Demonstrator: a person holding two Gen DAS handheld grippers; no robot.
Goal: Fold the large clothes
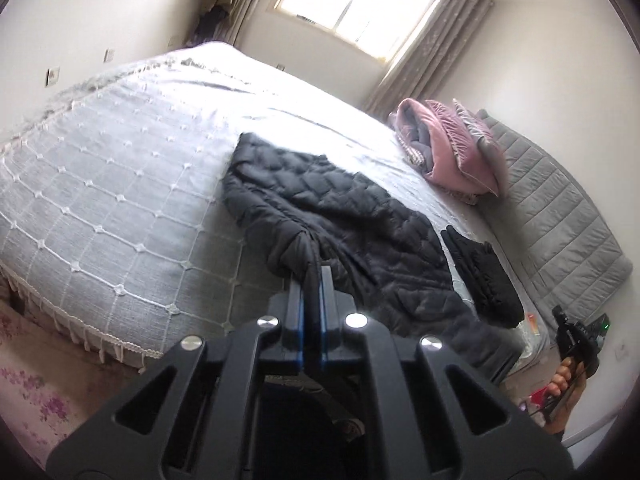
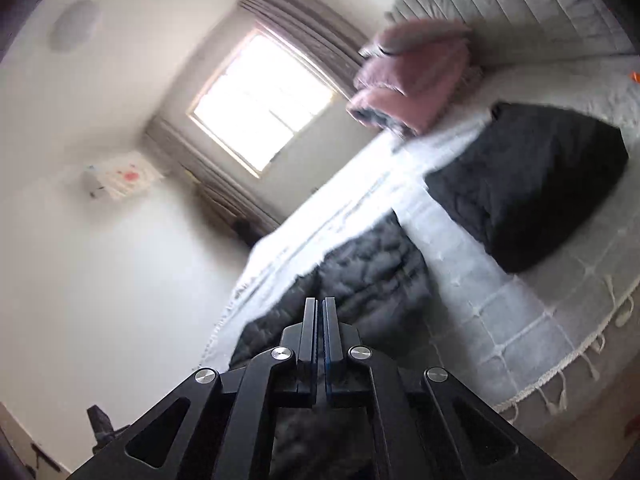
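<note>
A dark quilted jacket (image 1: 352, 216) lies spread across the grey bedspread (image 1: 120, 184). My left gripper (image 1: 314, 274) is shut on a bunched fold of the jacket near its front edge. In the right wrist view the jacket (image 2: 372, 264) lies just ahead of my right gripper (image 2: 319, 304), whose fingers are closed together with no cloth visible between them. The right gripper also shows in the left wrist view (image 1: 576, 340), held in a hand off the bed's right corner. A folded black garment (image 1: 484, 276) lies beside the jacket; it also shows in the right wrist view (image 2: 536, 184).
A pink and grey folded quilt with pillows (image 1: 452, 148) sits near the padded grey headboard (image 1: 560, 208). A bright window (image 1: 352, 0) with grey curtains is beyond the bed. The bedspread's fringed edge (image 1: 100, 344) hangs over a floral floor at the lower left.
</note>
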